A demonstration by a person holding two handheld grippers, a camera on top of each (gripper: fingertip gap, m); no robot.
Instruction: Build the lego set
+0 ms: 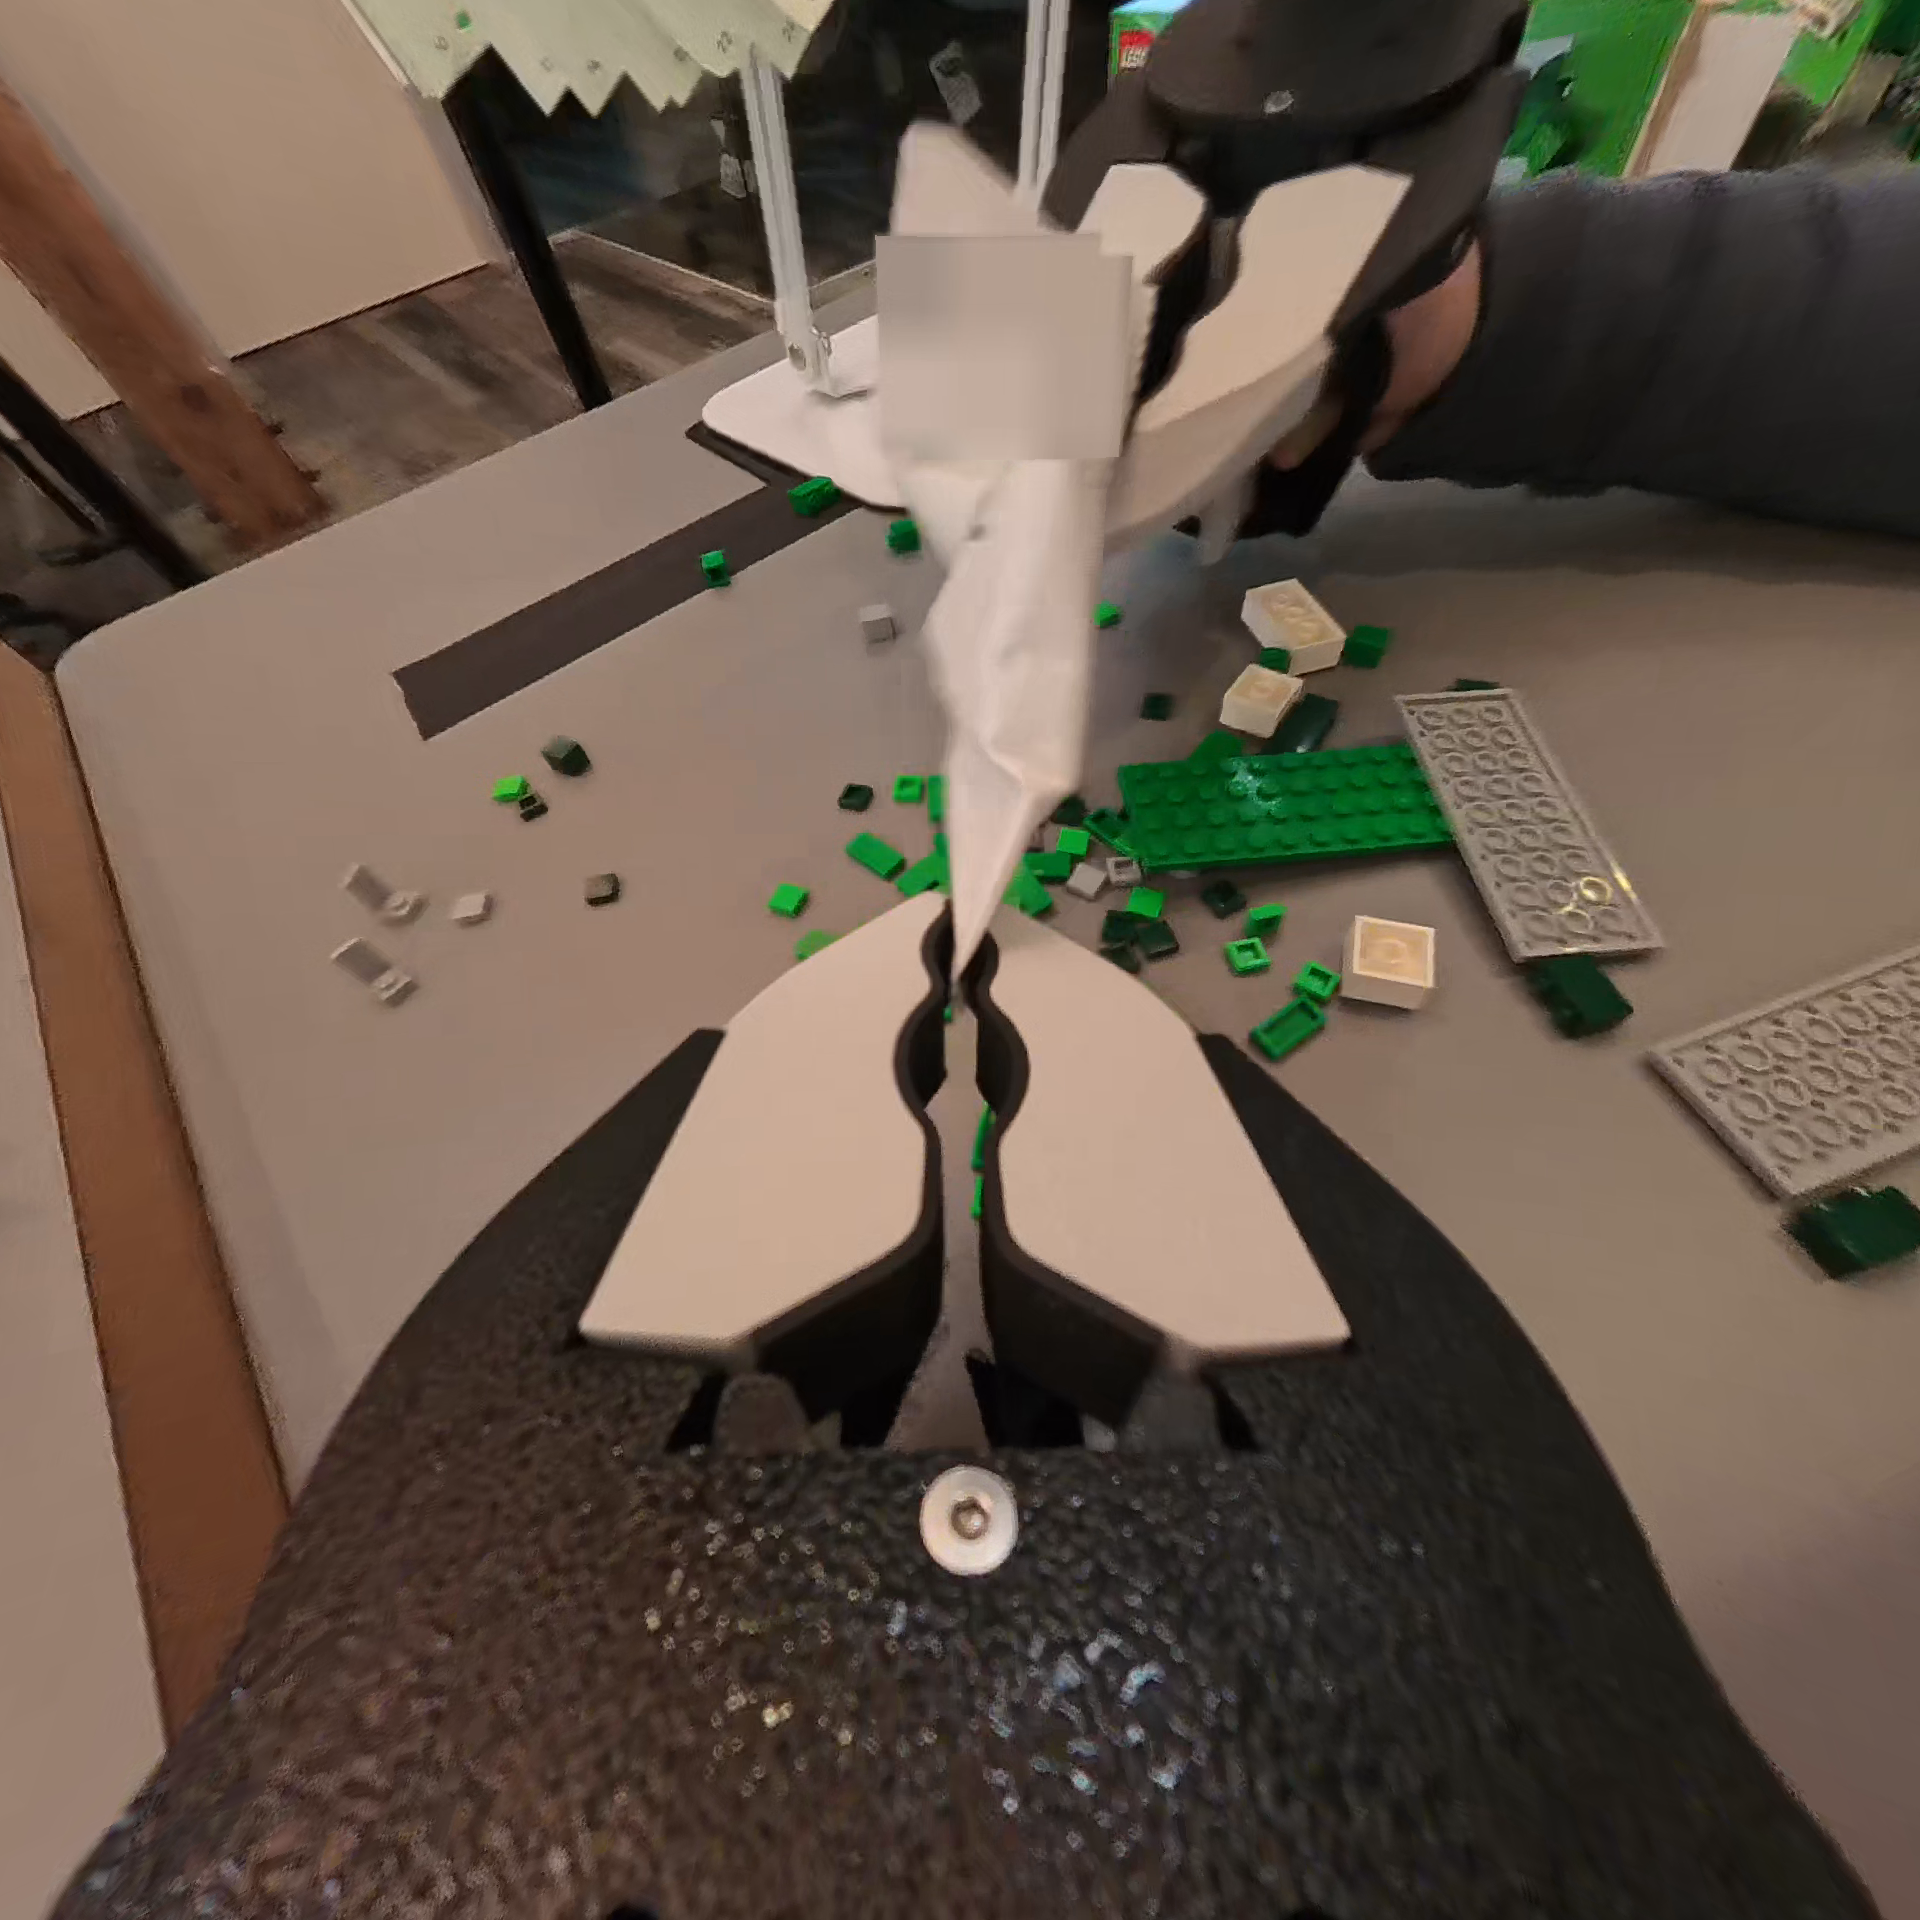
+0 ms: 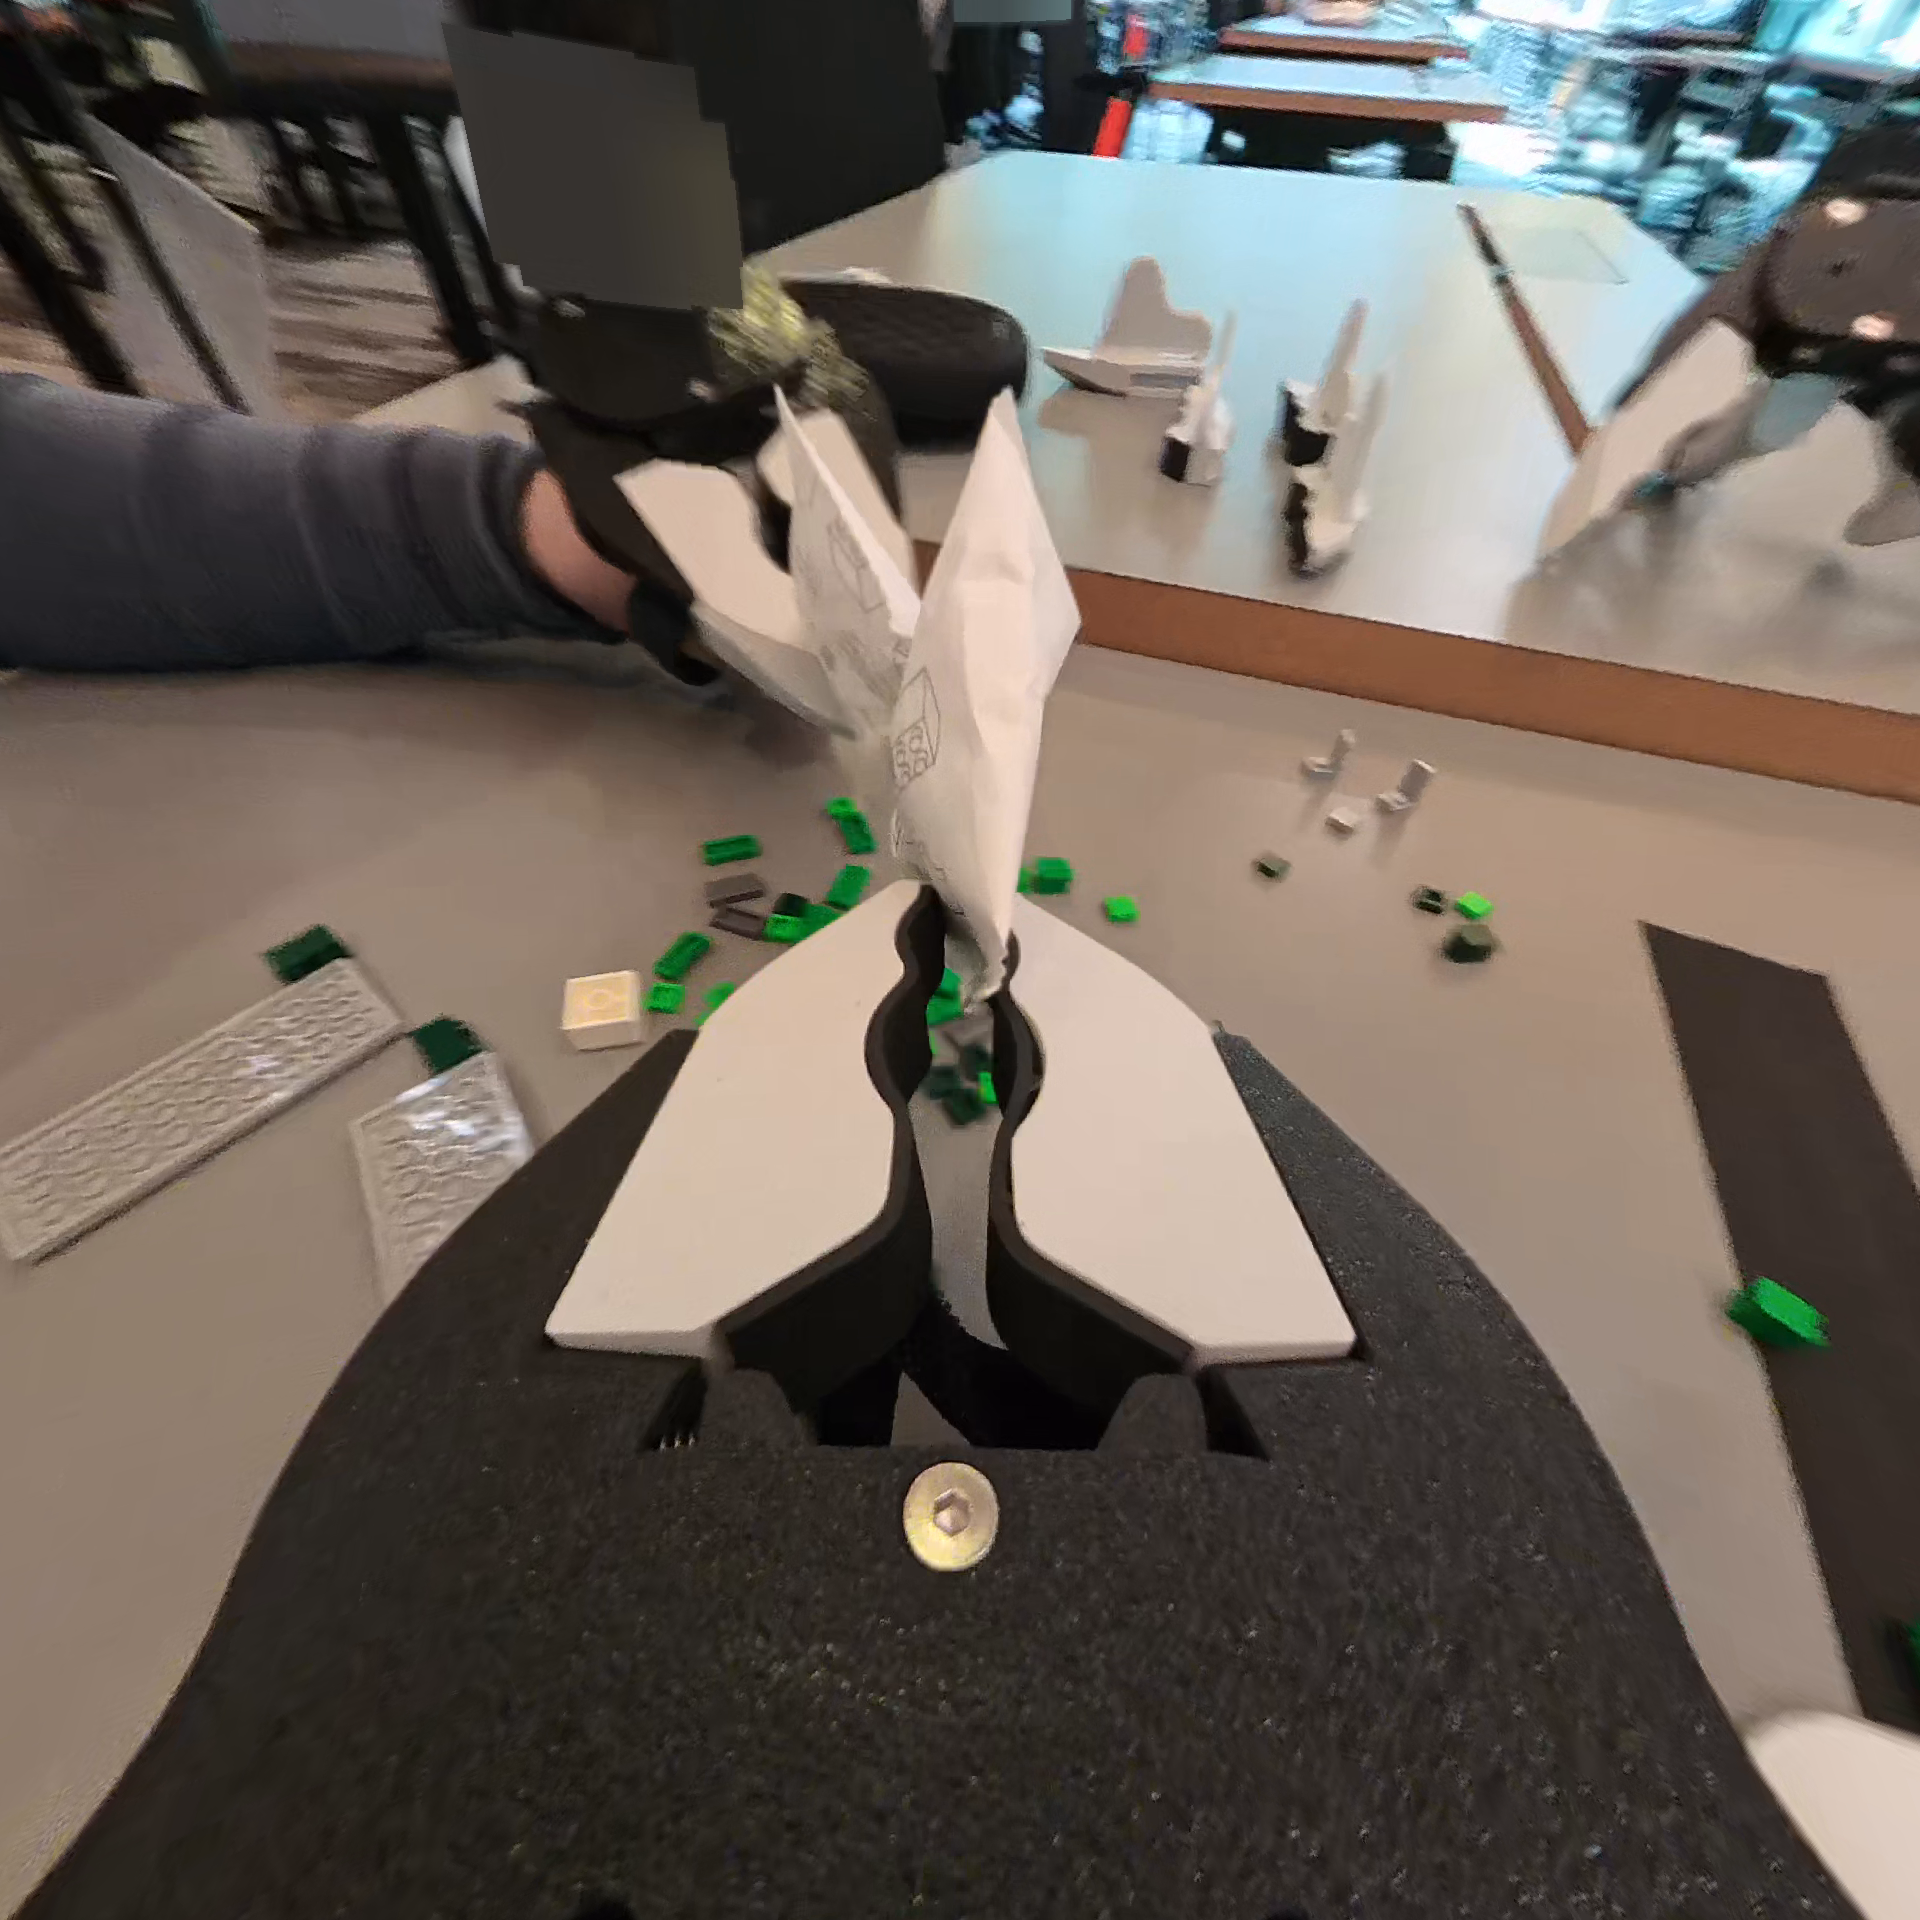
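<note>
A crumpled white paper bag (image 1: 1008, 665) hangs above the table, stretched between both grippers. My left gripper (image 1: 961, 956) is shut on its lower end. My right gripper (image 1: 1153, 416), held in a hand with a grey sleeve, grips its upper end. In the right wrist view my right gripper (image 2: 971, 935) is shut on the bag (image 2: 987, 644), and the left gripper (image 2: 831, 665) holds the far end. On the table below lie a green plate (image 1: 1278, 805), two grey plates (image 1: 1522, 821) (image 1: 1808, 1070), white bricks (image 1: 1389, 961) and several small green tiles (image 1: 873, 852).
A white stand base (image 1: 800, 416) sits at the back of the grey table (image 1: 312, 790), beside a black tape strip (image 1: 582, 634). Small grey parts (image 1: 369, 925) lie to the left. A second table (image 2: 1351, 249) behind holds loose white gripper fingers (image 2: 1320, 457). About 8 cm separates my left fingertips from my right. Between my right fingertips and the green plate (image 1: 1278, 805) there is roughly 8 cm.
</note>
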